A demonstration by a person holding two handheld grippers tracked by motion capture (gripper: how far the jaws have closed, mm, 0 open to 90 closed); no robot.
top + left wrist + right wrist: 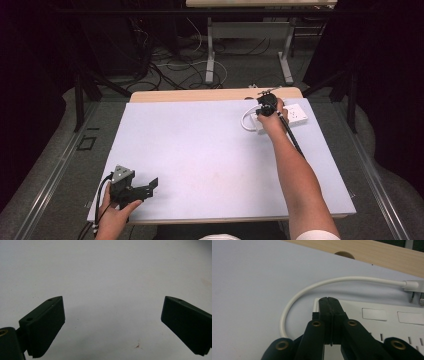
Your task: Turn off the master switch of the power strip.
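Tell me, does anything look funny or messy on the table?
Nothing looks broken or spilled. The white power strip lies flat at the far right, its white cord curling round to a plug beside it. The right gripper is shut over the strip's end.

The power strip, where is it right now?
The power strip lies at the table's far right corner in the high view, under the shut right gripper, its white cord looping leftward.

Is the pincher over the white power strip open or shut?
Shut. The right gripper has its two black jaws pressed flat together, nothing between them, above the power strip.
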